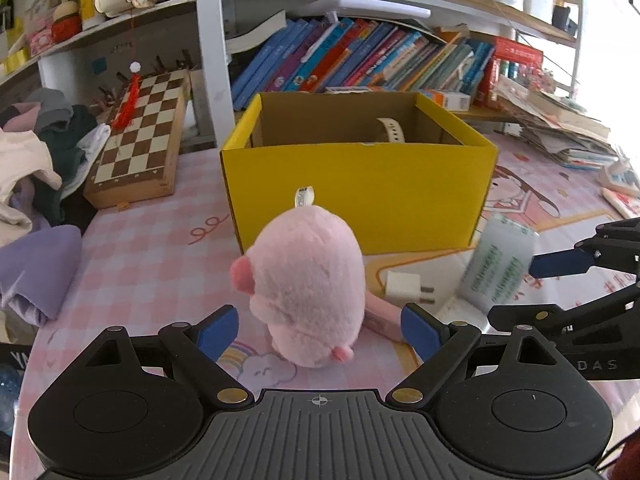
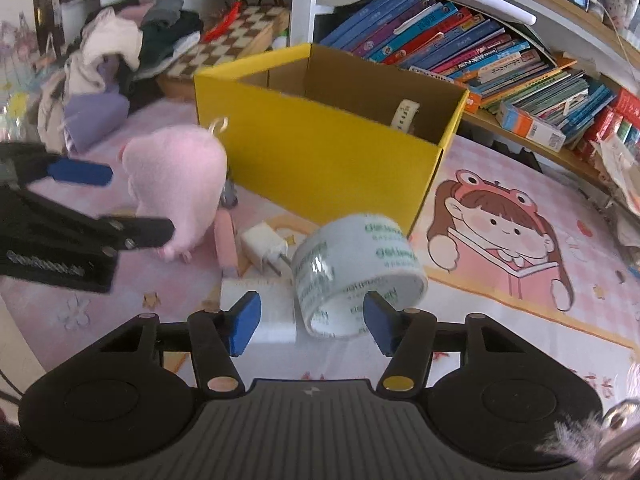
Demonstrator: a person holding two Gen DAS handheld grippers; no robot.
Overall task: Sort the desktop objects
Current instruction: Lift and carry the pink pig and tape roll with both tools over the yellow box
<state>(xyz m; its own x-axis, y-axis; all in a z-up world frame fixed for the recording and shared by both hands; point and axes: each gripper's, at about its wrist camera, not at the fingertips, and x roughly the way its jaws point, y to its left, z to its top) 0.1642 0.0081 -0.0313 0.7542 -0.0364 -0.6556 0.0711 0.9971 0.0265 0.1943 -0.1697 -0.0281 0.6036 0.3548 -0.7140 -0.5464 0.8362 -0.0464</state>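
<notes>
1. Two grippers work over a pink-patterned tabletop, both with their blue-padded fingers spread apart and holding nothing.
2. Left gripper: its fingers stand on either side of a pink plush toy, low at the toy's base; whether the pads touch the plush cannot be told.
3. Right gripper: its fingers flank the near edge of a roll of clear tape with green printing; the roll is tilted on the tabletop and slightly blurred.
4. Just left of the tape lie a white charger plug, its prongs pointing toward the roll, and a flat white block under the right gripper's left finger.
5. A pink eraser-like bar lies between the plush toy and the plug.
6. Behind these things stands an open yellow cardboard box, with a cream watch strap inside against its far wall.
7. Farther back, a chessboard case sits left of the box, and books lean on the shelf.
</notes>
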